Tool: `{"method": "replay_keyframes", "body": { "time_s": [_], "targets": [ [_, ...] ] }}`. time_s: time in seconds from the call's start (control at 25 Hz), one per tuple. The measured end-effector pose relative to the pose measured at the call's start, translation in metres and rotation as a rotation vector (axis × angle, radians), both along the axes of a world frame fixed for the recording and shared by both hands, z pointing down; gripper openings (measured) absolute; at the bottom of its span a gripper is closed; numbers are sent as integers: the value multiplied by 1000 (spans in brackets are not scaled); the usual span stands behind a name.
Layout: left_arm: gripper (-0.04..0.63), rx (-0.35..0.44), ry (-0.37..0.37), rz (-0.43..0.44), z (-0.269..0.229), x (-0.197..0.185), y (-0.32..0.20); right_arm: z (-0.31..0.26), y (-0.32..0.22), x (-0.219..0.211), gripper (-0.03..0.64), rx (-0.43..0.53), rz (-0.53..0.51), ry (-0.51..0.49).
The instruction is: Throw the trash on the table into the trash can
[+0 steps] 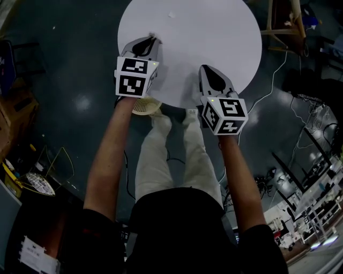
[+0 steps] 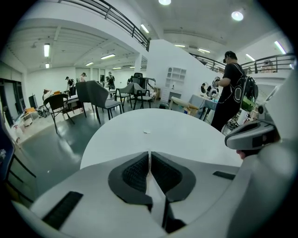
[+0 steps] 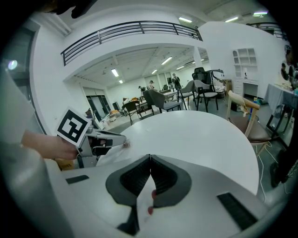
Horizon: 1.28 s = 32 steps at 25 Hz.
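Note:
A small white scrap (image 1: pixel 171 15) (image 2: pixel 147 132) lies alone far out on the round white table (image 1: pixel 214 32). My left gripper (image 1: pixel 153 37) (image 2: pixel 149 155) rests over the table's near left edge. Its jaws are closed, and in the right gripper view a tiny crumpled bit of trash (image 3: pixel 125 144) shows pinched at its tips. My right gripper (image 1: pixel 206 68) (image 3: pixel 150 160) hovers over the near right edge, shut with nothing between its pads. A beige mesh trash can (image 1: pixel 146 105) stands on the floor under the table's near rim, by the person's feet.
A wooden chair (image 1: pixel 284 21) (image 3: pixel 247 116) stands at the table's far right. Cables (image 1: pixel 268 91) trail over the dark floor on the right. Dark chairs (image 2: pixel 98 100) and a standing person (image 2: pixel 230 88) are beyond the table. Boxes and clutter (image 1: pixel 21 176) sit at the left.

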<state>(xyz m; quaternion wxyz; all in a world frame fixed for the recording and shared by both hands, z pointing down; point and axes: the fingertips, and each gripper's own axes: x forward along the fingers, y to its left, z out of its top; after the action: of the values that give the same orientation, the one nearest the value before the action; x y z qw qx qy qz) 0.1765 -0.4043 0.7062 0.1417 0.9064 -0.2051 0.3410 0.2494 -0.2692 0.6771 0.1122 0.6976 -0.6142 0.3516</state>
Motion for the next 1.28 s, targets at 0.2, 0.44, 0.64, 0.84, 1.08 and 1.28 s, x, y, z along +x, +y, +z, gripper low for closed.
{"method": "replay_keyframes", "body": {
  "time_s": [0.2,0.44,0.64,0.84,1.08,1.28],
  "targets": [
    [23,2,20,-15,-10,-3,5,-3,3,-5,18,-2,-15,1],
    [20,-3,33,-37,-15,-12,7,-4,3,-13,18,-4,-42,1],
    [21,-29,58,-84,-19,-38,12,-6,-1,-32,18,-4,-88,4],
    [20,-40,72,-131,-22,-67,16,-7,-8,-57,18,-3,-149,0],
    [18,-58,75,-165,-30,-105,36,-14,-11,-93,18,-1,-236,-9],
    [18,-84,67,-228,-27,-145,55,-11,-12,-130,18,-4,-322,-28]
  ]
}}
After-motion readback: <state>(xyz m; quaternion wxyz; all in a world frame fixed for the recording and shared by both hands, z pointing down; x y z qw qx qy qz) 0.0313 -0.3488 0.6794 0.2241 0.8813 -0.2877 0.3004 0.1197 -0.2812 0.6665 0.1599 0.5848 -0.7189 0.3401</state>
